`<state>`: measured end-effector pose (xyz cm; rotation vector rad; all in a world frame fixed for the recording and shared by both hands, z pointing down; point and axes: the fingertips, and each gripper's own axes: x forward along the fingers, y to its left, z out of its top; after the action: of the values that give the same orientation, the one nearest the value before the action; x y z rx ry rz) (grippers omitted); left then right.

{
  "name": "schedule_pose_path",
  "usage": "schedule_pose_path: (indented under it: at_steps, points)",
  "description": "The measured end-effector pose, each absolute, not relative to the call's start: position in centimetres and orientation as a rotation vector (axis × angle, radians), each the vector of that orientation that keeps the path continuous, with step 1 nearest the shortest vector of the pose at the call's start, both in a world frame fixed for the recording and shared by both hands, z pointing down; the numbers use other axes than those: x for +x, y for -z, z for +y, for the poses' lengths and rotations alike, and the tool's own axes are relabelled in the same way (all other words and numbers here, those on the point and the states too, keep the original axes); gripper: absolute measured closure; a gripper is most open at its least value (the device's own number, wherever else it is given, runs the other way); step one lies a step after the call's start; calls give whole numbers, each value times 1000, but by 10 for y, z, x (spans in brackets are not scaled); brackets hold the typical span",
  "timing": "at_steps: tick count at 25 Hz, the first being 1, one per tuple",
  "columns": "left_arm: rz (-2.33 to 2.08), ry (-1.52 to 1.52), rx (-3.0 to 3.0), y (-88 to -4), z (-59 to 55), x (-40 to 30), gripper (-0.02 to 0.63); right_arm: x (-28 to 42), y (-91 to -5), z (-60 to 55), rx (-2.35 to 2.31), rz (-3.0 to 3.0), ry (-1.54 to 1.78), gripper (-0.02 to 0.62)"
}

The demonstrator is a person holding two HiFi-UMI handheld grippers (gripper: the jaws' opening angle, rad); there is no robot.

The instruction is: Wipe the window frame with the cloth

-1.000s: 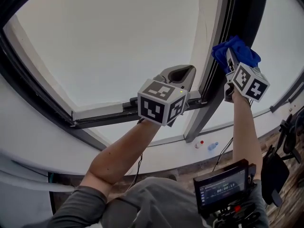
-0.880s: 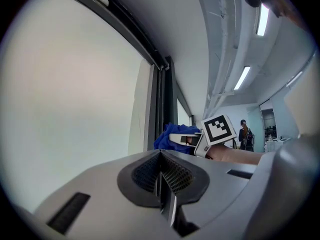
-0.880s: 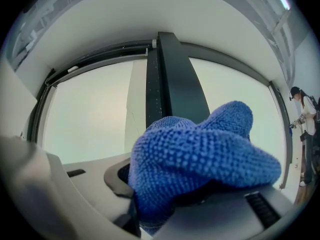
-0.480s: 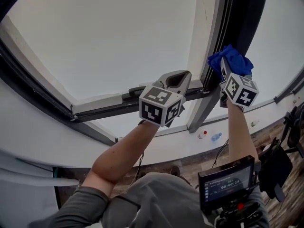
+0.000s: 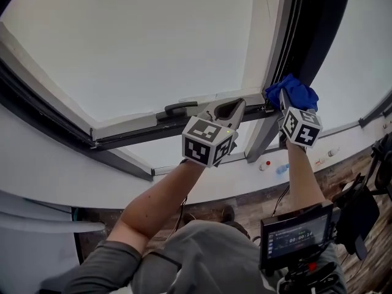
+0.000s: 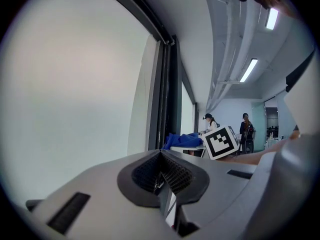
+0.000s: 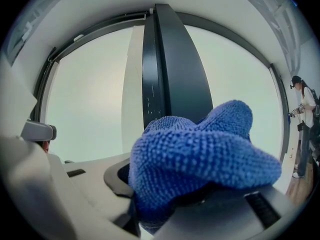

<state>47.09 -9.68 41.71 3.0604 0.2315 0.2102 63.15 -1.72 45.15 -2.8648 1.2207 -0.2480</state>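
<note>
The right claw (image 5: pixel 283 100) is clamped on the bunched blue cloth (image 5: pixel 291 91), which appears to rest against the foot of the window frame's dark upright (image 5: pixel 308 35), just where the crossbar (image 5: pixel 141 133) meets it. The upright's long axis runs up and away from the cloth, straight ahead of that claw, with bare frame above and glass on either side, so a stroke along it looks unobstructed. The left claw (image 5: pixel 228 109), jaws together on nothing, hovers just before the crossbar near the handle (image 5: pixel 180 108).
</note>
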Motion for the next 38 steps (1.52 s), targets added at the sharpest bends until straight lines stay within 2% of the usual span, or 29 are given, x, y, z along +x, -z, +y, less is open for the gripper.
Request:
schedule_pose_path:
  at_steps: [10, 21, 38]
  points:
    - [147, -227, 3063, -456, -102, 465, 601, 625, -512, -18, -2924, 1255, 271, 436]
    - [112, -328, 3035, -496, -107, 475, 601, 629, -586, -20, -2944, 1286, 480, 436]
    - [118, -440, 2953, -559, -93, 464, 601, 605, -620, 5, -2969, 1180, 597, 436]
